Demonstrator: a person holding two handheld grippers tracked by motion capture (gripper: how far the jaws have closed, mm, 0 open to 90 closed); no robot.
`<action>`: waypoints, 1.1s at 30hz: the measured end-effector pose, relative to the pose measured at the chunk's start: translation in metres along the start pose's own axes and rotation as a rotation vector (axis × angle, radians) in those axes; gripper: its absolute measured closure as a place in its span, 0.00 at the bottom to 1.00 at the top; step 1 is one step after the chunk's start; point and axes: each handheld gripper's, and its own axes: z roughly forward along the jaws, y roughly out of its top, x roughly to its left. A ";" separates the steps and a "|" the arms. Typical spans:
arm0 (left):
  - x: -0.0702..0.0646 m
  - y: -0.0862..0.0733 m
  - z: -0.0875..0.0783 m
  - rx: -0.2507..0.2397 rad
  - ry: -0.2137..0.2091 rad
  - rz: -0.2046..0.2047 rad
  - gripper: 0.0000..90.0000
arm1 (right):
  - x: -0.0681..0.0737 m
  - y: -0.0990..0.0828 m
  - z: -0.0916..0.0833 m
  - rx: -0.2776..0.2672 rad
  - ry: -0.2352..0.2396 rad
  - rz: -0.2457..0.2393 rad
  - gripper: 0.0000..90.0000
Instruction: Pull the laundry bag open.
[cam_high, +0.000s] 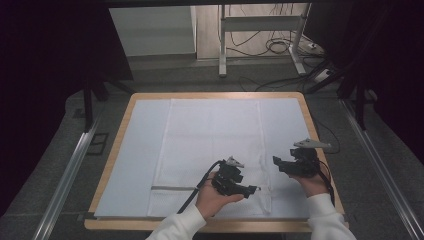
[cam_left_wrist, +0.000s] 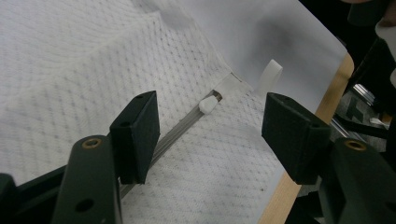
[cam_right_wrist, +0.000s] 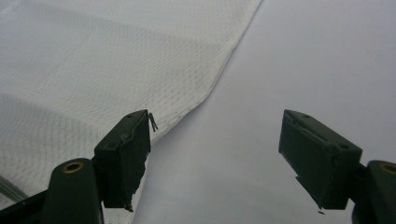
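Note:
A white mesh cloth (cam_high: 215, 135) lies flat on a pale mat (cam_high: 142, 150), with a grey zipper (cam_high: 172, 188) along its near edge. In the left gripper view the zipper track (cam_left_wrist: 177, 133) ends at a white pull tab (cam_left_wrist: 208, 105), with a white loop (cam_left_wrist: 271, 74) just beyond. My left gripper (cam_high: 252, 189) (cam_left_wrist: 210, 100) hovers low over that zipper end, jaws open on either side of the track and touching nothing. My right gripper (cam_high: 276, 161) (cam_right_wrist: 215, 121) stands open over the cloth's right edge (cam_right_wrist: 219, 70), its left jaw above the mesh and its right jaw above bare mat.
The mat covers a wooden table whose rim (cam_high: 112, 165) shows all round. Metal rails (cam_high: 70, 170) run along the floor on both sides. Beyond the far edge stand a white desk frame (cam_high: 222, 45) and loose cables (cam_high: 280, 47). Dark curtains hang left and right.

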 end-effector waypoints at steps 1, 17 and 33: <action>-0.001 0.000 0.001 0.000 -0.003 -0.003 0.41 | -0.001 0.000 -0.001 -0.003 -0.001 0.001 0.28; -0.003 0.002 0.020 0.042 -0.031 -0.024 0.46 | -0.003 0.000 -0.002 -0.007 -0.016 0.013 0.27; 0.000 0.003 0.032 0.074 -0.074 -0.075 0.49 | -0.001 0.000 -0.001 -0.005 -0.016 0.003 0.27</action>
